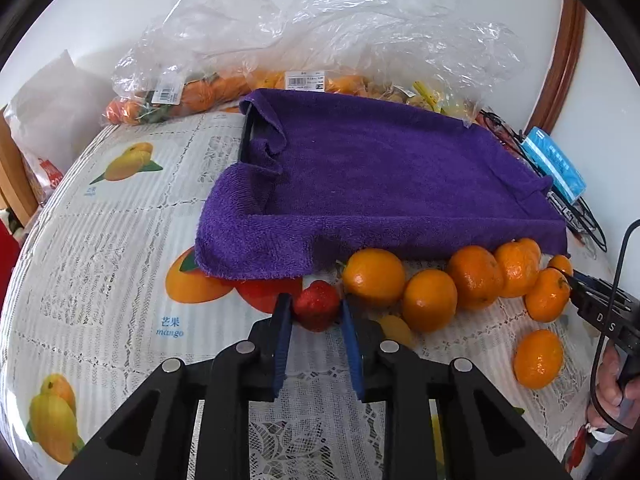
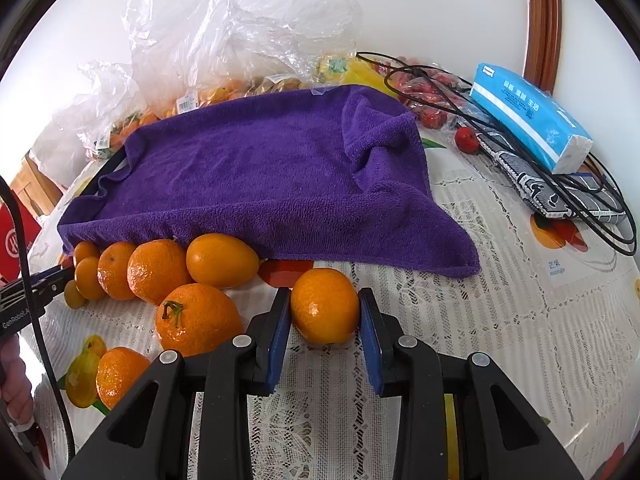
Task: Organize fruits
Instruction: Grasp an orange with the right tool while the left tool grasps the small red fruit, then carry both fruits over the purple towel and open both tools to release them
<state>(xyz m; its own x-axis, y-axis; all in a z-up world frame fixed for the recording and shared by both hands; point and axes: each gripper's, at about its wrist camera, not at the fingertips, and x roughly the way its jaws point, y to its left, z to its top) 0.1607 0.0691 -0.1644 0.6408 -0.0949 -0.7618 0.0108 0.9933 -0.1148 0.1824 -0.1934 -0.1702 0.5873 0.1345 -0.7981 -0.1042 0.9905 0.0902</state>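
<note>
Left tongs point(image 1: 316, 312) clamped on strawberry point(image 1: 317, 306) | right tongs point(image 2: 325, 316) clamped on orange point(image 2: 324, 306)

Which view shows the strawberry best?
Left wrist view: the strawberry sits clamped between the left hand-held gripper pads, unobstructed. The right wrist view shows nothing I can identify as that strawberry.

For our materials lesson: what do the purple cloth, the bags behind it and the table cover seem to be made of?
Purple cloth: looks like terry towelling, matt, with a fuzzy looped pile. Bags: thin clear plastic film, glossy and crinkled. Table cover: probably white lace or a lace-patterned sheet with printed fruit; which one is unclear.
</note>
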